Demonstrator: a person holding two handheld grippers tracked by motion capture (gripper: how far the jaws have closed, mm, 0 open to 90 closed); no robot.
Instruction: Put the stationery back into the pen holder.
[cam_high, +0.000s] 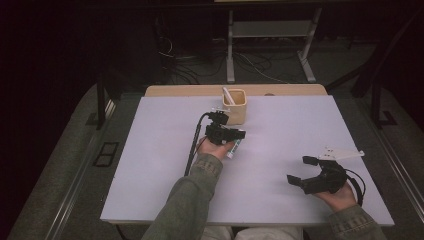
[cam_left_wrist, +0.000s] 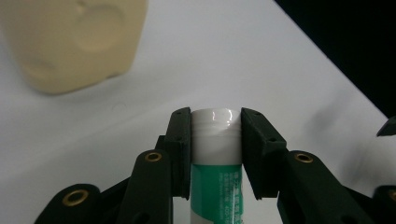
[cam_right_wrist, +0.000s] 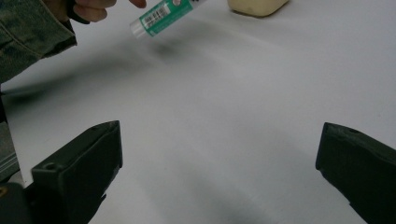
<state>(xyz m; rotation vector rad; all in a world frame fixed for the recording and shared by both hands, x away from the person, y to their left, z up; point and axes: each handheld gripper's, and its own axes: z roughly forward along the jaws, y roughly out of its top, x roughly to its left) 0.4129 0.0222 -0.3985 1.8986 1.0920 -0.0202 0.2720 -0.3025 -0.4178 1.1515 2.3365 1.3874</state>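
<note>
My left gripper (cam_high: 239, 134) is shut on a green and white tube (cam_high: 235, 148) with a white cap (cam_left_wrist: 215, 133), lifted a little off the white table (cam_high: 165, 150). Its pads press on the cap from both sides, in the left gripper view. A cream square cup (cam_high: 235, 106) with a white stick in it stands just beyond, at the table's far middle. The tube (cam_right_wrist: 161, 16) hangs tilted above the table in the right gripper view. My right gripper (cam_high: 301, 171) rests near the front right, jaws wide apart and empty.
The cream cup (cam_left_wrist: 70, 42) looms at upper left in the left gripper view, close ahead of the tube. A wooden board edge (cam_high: 200, 90) lies behind the table top. Dark floor with cables and a metal stand (cam_high: 270, 50) lies beyond.
</note>
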